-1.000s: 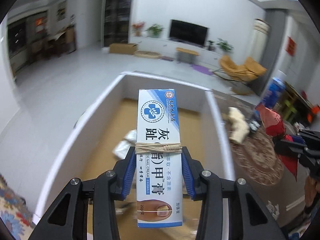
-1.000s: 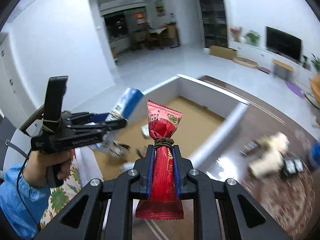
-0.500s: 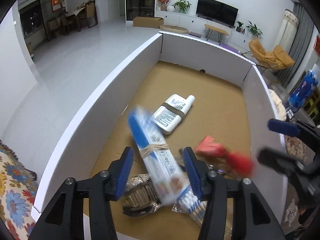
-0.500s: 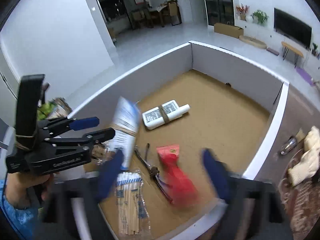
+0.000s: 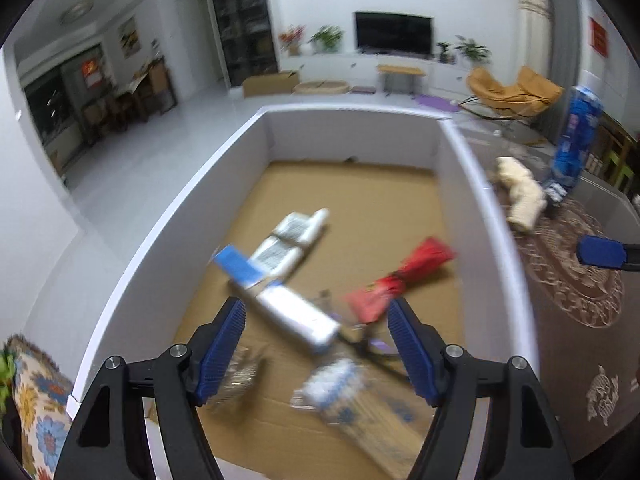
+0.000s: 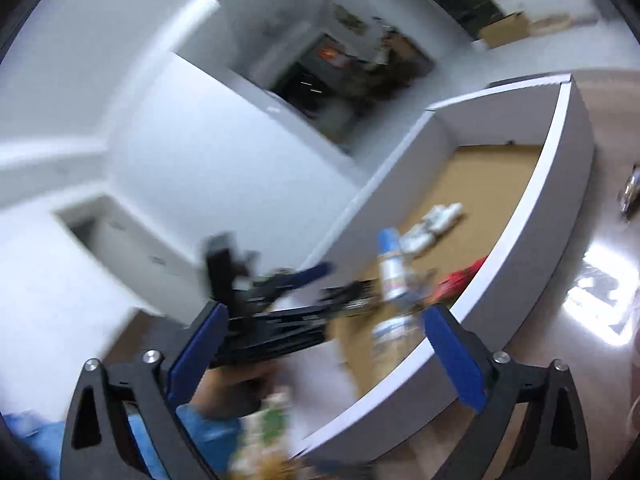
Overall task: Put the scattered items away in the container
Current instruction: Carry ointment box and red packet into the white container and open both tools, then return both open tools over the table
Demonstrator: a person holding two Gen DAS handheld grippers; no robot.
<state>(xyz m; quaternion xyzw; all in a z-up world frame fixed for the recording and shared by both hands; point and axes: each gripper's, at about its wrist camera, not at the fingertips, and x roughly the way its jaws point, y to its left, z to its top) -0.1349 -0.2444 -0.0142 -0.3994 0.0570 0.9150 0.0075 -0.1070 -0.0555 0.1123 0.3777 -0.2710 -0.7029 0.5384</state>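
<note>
Both jaws are opening, nothing held; beside the container [image 5: 472, 184], the soft cream item [image 5: 522, 200] is judged light, graspable mid-body.

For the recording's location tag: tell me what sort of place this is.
Most likely a home living room: a wall-mounted television above a low white cabinet, potted plants beside it, an orange lounge chair, and what looks like a dining area at the back.

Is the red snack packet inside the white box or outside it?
Inside: the red snack packet lies on the cardboard floor of the white box.
</note>
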